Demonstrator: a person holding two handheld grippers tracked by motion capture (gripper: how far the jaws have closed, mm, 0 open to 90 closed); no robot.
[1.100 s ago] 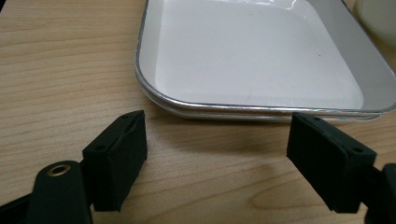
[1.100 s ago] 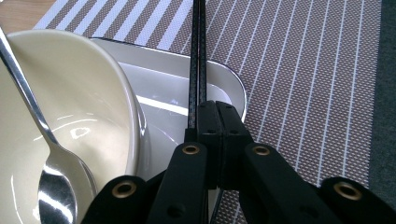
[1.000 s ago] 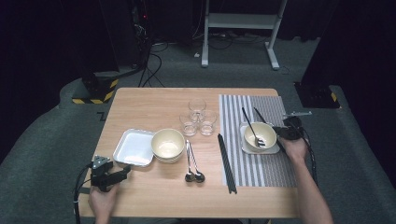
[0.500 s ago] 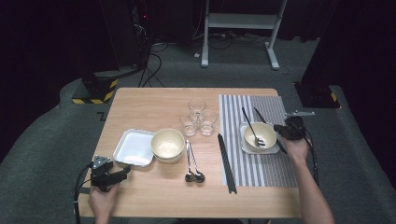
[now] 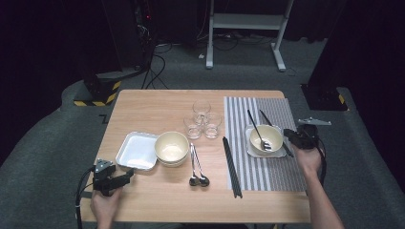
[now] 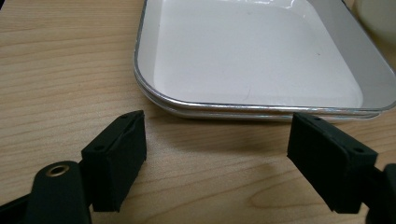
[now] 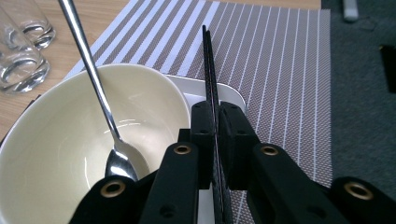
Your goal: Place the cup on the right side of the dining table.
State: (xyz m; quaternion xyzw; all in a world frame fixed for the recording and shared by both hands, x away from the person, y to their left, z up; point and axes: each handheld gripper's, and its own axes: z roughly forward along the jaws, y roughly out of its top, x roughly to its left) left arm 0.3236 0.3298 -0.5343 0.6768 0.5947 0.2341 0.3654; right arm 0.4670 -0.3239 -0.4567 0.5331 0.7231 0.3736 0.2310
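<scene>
Chopsticks: black, edge-on, caught between the fingers of the right gripper, centre of the right gripper view. Have just been easing apart, those fingers, yet the pads look pressed on the sticks, so clamped on them as far as can be told. Running up and away over the small white plate and the striped placemat, just right of the cream bowl. In the high view, at the right of the frame, low beside that bowl and looking about set down.

Done on that setting, by the look of it: placemat out, plate on it, bowl on the plate, spoon leaning in the bowl with its handle toward the upper left. Chopsticks the last piece there, and seemingly close to release.

Left to do, judging by the layout: plenty. Second bowl and white tray parked mid-left on the bare bench. Two spare spoons and another pair of black sticks lying at the centre. Three glasses bunched above them, none placed at a setting.

Left gripper at the lower left, fingers wide apart, nothing between them, resting low just short of the tray's near rim. Perhaps lined up for the tray, but not touching it.
</scene>
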